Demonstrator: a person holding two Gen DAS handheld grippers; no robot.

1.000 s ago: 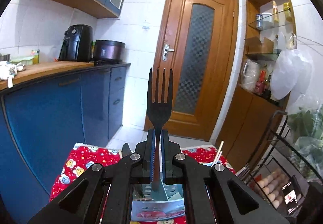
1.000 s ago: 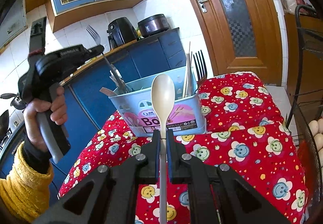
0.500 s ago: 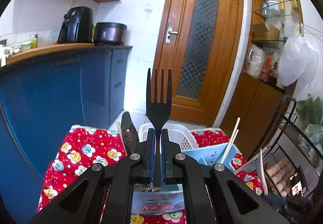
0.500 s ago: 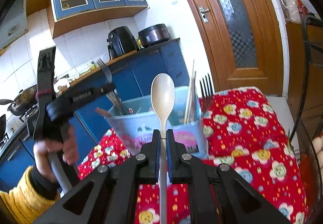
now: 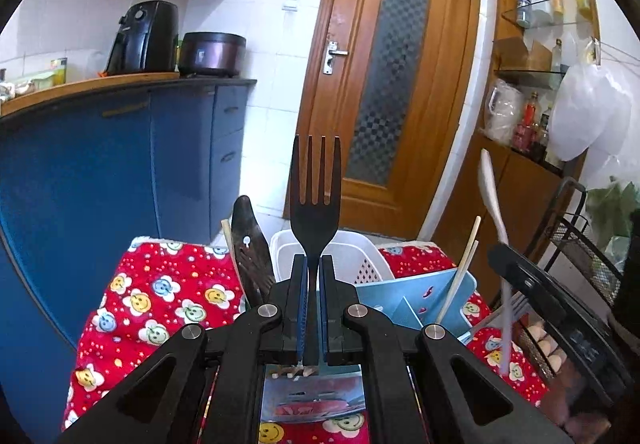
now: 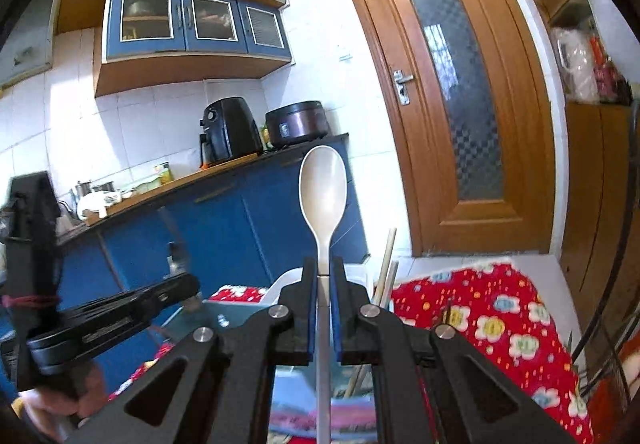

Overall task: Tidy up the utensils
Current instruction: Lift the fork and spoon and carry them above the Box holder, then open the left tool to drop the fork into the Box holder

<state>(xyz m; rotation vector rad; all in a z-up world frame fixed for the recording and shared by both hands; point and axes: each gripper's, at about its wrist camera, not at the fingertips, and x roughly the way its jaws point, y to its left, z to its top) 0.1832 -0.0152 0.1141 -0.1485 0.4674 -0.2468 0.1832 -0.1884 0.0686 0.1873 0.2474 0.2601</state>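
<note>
Left gripper [image 5: 313, 276]: its fingers [image 5: 299, 308] are clamping the neck of a black fork [image 5: 316, 187]. The fork is standing upright between the blue pads, tines up and clear above the fingertips, handle running down through the gap toward the camera.

Right gripper [image 6: 325, 276]: its fingers [image 6: 310, 316] are pinching the stem of a cream spoon [image 6: 323, 195]. The bowl is rising well above the fingertips, concave face toward the camera; the stem is passing straight down between the pads and out below them.

Both tools are being held in the air over the light-blue utensil caddy [image 5: 404, 296], which is sitting on the desk under a red smiley-flower cloth [image 5: 160, 304]. A white basket [image 5: 352, 252] is standing just behind the caddy. In the caddy, pale chopsticks [image 5: 460, 276] are leaning toward the right and a dark spatula [image 5: 250, 244] is standing at the left side.

From the left wrist view, the right gripper and its spoon are showing blurred at the right edge, beside the caddy. From the right wrist view, the left gripper [image 6: 120, 320] is lying low at the left, a hand [image 6: 60, 400] around its grip, blurred.
</note>
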